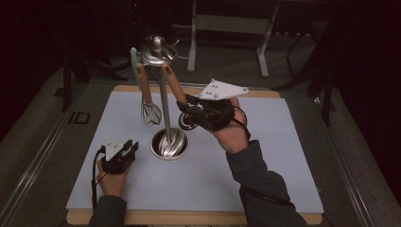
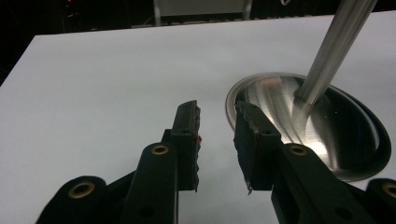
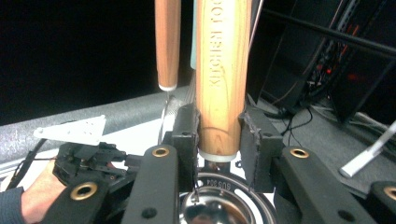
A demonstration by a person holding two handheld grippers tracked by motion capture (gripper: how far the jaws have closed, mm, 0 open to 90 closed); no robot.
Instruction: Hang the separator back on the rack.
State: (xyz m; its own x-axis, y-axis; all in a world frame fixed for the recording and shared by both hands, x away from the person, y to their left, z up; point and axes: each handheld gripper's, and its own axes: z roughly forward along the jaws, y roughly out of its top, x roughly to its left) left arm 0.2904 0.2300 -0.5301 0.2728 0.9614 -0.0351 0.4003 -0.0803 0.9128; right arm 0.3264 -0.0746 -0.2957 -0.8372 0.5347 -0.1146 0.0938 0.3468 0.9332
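On the pale mat (image 1: 265, 156), the steel stand (image 1: 164, 101) serves as the landmark: a round dished base with an upright pole and a cap from which utensils hang. To the right of the pole, the right gripper (image 1: 189, 109) is closed on the lower end of a wooden handle (image 3: 222, 79), which hangs from the stand's cap and slants down toward the person's right hand (image 1: 231, 135). In the right gripper view, both black pads press against the sides of that handle, whose wood bears printed lettering, and a round steel head (image 3: 219, 207) of the same utensil sits just below the jaws. A second wooden-handled utensil, a whisk (image 1: 150, 112), hangs left of the pole, close to it but apart from the gripper.

Left of the stand's base (image 2: 322, 126) and near the front of the mat, the left gripper (image 2: 217, 140) rests low, its jaws parted with nothing between them. In the left gripper view, the base's rim lies just beyond its right-hand jaw.
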